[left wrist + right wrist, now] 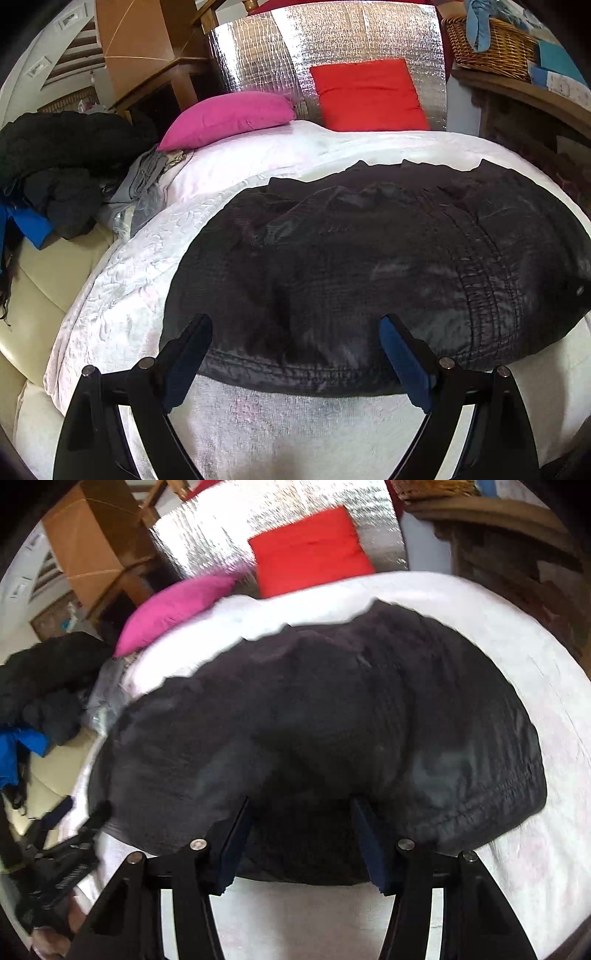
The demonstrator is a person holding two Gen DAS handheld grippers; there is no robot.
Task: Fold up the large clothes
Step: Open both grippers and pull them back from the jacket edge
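Note:
A large black garment (369,258) lies spread flat on the white bed cover (129,295), its stitched hem toward me. My left gripper (295,325) stands wide open just above the near hem, its blue-padded fingers (402,354) straddling the cloth edge with nothing pinched. In the right wrist view the same black garment (314,709) fills the middle, blurred. My right gripper (301,805) hovers over its near edge with the jaws partly apart; cloth lies between and below the pads, and they do not press on it. The left gripper (85,830) shows at the lower left there.
A pink pillow (229,116) and a red pillow (369,96) lie at the head of the bed against a silver foil panel (258,55). Dark clothes are piled (62,166) to the left on a cream seat. A wicker basket (495,48) stands on a shelf at the right.

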